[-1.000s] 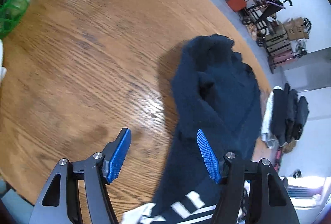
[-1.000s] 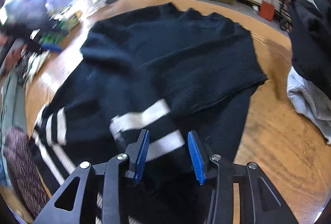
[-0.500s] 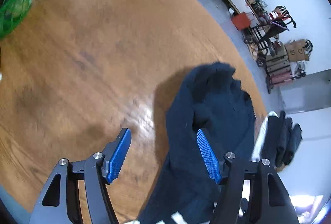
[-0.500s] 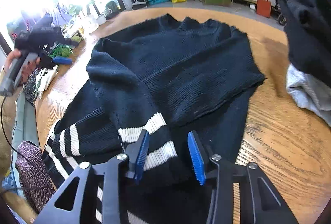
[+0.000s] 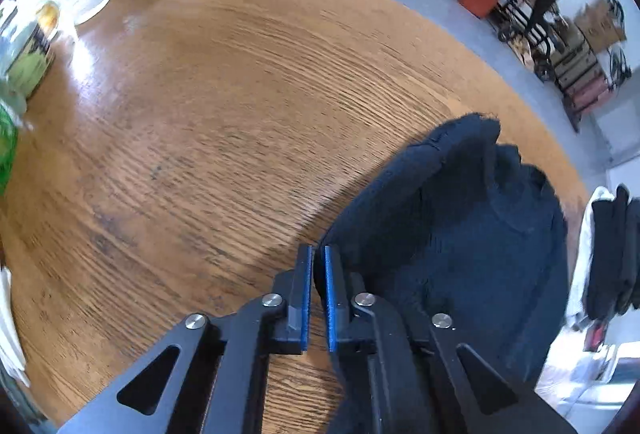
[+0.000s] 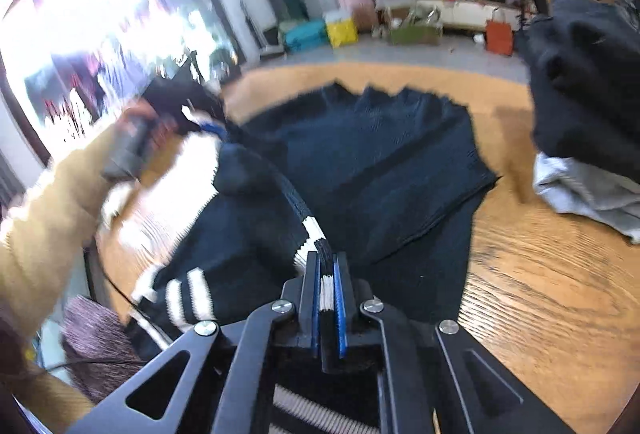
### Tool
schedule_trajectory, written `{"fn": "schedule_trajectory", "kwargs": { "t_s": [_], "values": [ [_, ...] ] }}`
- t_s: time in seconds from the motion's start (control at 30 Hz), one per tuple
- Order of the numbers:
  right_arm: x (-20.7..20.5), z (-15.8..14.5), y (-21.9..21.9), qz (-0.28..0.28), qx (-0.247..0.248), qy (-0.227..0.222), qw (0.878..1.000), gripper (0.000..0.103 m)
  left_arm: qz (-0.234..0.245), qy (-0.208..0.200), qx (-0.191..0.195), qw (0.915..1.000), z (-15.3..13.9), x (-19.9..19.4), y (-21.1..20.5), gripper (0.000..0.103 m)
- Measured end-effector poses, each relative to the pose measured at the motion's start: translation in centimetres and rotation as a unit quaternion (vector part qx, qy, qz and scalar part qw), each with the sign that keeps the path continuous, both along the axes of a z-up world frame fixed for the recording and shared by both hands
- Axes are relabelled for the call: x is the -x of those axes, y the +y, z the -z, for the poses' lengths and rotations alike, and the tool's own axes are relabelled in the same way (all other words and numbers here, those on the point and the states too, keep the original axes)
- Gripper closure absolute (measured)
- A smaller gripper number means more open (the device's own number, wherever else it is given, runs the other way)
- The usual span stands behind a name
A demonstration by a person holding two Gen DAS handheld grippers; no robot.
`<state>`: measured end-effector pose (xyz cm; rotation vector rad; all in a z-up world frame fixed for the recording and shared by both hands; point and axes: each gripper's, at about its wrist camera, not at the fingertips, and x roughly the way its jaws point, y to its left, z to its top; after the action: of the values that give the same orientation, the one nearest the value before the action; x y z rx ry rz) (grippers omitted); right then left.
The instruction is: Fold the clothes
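Both claws have snapped shut since a moment ago, when they hovered wide open over the sweater (image 6: 372, 161). Now the right claw (image 6: 328, 274) pinches the striped cuff of a sleeve, lifted into a taut ridge running toward the upper left of the frame, and the left claw (image 5: 318, 274) has closed on a dark edge of the same sweater at the lower right of its view. The sweater lies mostly spread on the wooden counter (image 5: 224, 105), body flat, one sleeve raised. I'd say the fold has only begun: the sleeves still need bringing in and the body needs doubling over. A pile of other clothes (image 6: 588, 105) sits at the right, close beside it.
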<state>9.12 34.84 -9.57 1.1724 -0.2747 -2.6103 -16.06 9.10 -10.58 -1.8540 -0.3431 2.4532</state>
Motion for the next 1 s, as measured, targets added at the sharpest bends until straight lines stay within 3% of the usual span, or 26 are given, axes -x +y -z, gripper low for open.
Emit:
{"fn": "schedule_trajectory", "kwargs": {
  "t_s": [0.1, 0.23, 0.33, 0.43, 0.57, 0.63, 0.67, 0.73, 0.77, 0.8, 0.93, 1.0],
  "values": [
    [-2.1, -1.8, 0.9, 0.014, 0.028, 0.010, 0.999, 0.096, 0.005, 0.031, -0.003, 0.9995, -1.9, 0.1, 0.8, 0.098],
    [-4.9, -1.6, 2.3, 0.040, 0.087, -0.013, 0.995, 0.096, 0.043, 0.077, -0.001, 0.9961, -5.0, 0.1, 3.0, 0.098],
    [-6.3, -0.3, 2.9, 0.063, 0.103, -0.034, 0.992, 0.096, 0.055, 0.069, 0.000, 0.9961, -5.4, 0.5, 4.5, 0.098],
    [-6.8, 0.8, 3.2, 0.078, 0.104, -0.048, 0.990, 0.096, 0.062, 0.024, -0.011, 0.9978, -3.6, 1.1, 4.8, 0.094],
    [-7.1, 2.4, 3.2, 0.083, 0.115, -0.064, 0.988, 0.096, 0.047, -0.001, -0.036, 0.9983, -2.1, 1.3, 4.5, 0.047],
    [-7.0, 2.6, 3.2, 0.085, 0.122, -0.066, 0.987, 0.096, 0.040, -0.001, -0.048, 0.9980, -2.1, 1.3, 4.3, 0.047],
    [-7.0, 2.7, 3.2, 0.086, 0.125, -0.068, 0.986, 0.096, 0.043, 0.004, -0.035, 0.9984, -2.1, 1.5, 4.5, 0.047],
    [-6.9, 2.9, 3.2, 0.088, 0.131, -0.070, 0.985, 0.096, 0.050, 0.014, -0.008, 0.9986, -2.0, 1.8, 4.8, 0.055],
    [-6.8, 3.0, 3.2, 0.090, 0.134, -0.072, 0.984, 0.096, 0.054, 0.017, 0.005, 0.9984, -2.0, 2.0, 5.0, 0.079],
    [-6.8, 3.1, 3.2, 0.091, 0.138, -0.073, 0.984, 0.096, 0.063, 0.015, 0.014, 0.9978, -1.6, 2.3, 5.2, 0.094],
    [-6.6, 3.5, 3.2, 0.095, 0.150, -0.078, 0.981, 0.096, 0.069, 0.017, 0.027, 0.9971, -0.8, 3.7, 5.2, 0.099],
    [-6.4, 3.3, 3.2, 0.096, 0.156, -0.077, 0.980, 0.096, 0.065, 0.031, 0.051, 0.9961, -1.0, 4.6, 5.0, 0.099]
  ]
}}
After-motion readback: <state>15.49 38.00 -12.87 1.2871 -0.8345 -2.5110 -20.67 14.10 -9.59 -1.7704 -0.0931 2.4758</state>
